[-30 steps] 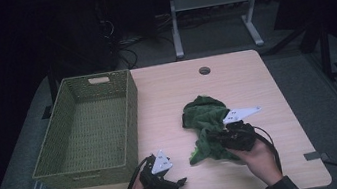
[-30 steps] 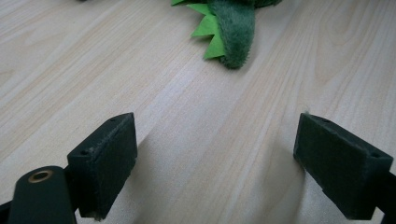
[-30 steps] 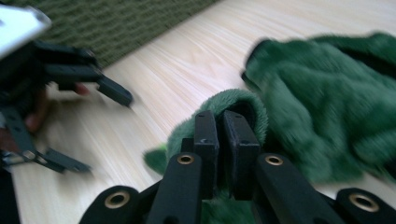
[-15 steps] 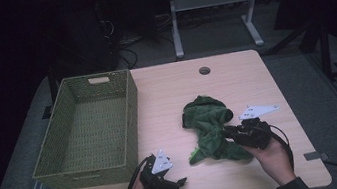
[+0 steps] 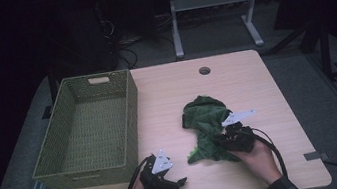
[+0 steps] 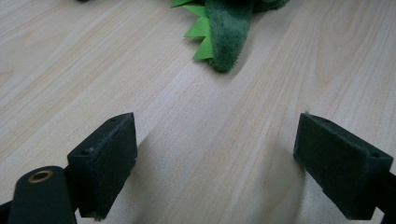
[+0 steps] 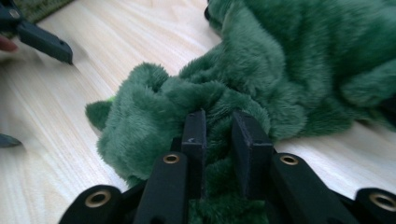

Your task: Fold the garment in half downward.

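We count one green plush toy (image 5: 206, 124), one woven basket (image 5: 93, 161), two grippers (image 5: 166, 178) (image 5: 224, 142), one table (image 5: 235, 79).

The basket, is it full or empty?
Empty. The woven basket shows only its bare bottom in the high view; the green plush toy lies outside it on the table.

I work in a dim lab: a bare wooden table (image 5: 236, 89) with a cable hole (image 5: 204, 71), loose cables (image 5: 125, 55) and a metal stand (image 5: 215, 11) behind.

Bare table (image 5: 235, 79) beyond basket (image 5: 130, 125)
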A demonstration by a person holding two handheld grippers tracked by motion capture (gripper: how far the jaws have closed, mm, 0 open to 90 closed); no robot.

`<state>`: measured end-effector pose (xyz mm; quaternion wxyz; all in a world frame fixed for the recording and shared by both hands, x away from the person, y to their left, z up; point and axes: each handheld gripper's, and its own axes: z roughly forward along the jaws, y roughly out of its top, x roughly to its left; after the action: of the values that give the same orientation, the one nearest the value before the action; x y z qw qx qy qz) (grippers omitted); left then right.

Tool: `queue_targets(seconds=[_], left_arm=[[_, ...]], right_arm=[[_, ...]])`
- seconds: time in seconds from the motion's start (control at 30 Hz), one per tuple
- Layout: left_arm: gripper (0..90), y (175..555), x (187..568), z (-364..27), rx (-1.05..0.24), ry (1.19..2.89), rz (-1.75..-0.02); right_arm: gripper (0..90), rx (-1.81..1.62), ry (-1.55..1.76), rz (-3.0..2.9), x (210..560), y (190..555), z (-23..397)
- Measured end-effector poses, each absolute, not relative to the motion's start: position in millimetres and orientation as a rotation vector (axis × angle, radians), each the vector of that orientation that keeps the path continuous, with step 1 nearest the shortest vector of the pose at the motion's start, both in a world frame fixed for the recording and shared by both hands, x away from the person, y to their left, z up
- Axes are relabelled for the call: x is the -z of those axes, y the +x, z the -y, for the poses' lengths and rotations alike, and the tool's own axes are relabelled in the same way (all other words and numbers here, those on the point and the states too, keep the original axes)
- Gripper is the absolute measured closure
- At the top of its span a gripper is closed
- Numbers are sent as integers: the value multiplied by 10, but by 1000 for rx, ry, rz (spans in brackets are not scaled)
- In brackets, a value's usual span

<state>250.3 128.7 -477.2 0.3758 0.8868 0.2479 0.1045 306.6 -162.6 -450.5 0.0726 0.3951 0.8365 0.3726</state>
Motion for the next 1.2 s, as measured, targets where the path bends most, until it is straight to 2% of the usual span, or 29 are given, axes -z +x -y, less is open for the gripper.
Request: queue_targets(seconds=[0.17, 0.33, 0.6, 0.87, 1.2], left_arm=[[127, 2504, 4772, -1287, -267, 2270, -634], [127, 2505, 4771, -1288, -270, 2270, -632], [127, 2503, 4772, -1287, -267, 2269, -635], [127, 2504, 4772, -1286, -267, 2269, -636], [127, 2504, 4772, -1285, -267, 2268, -636]], right_arm=[[768, -1091, 1177, -2534, 4581, 3080, 1553], [758, -1115, 1167, -2495, 4462, 3042, 1635], [770, -1164, 1176, -2416, 4292, 2887, 1939], [769, -1129, 1247, -2363, 4343, 2669, 2346], [761, -1083, 1261, -2314, 4390, 2410, 2660]])
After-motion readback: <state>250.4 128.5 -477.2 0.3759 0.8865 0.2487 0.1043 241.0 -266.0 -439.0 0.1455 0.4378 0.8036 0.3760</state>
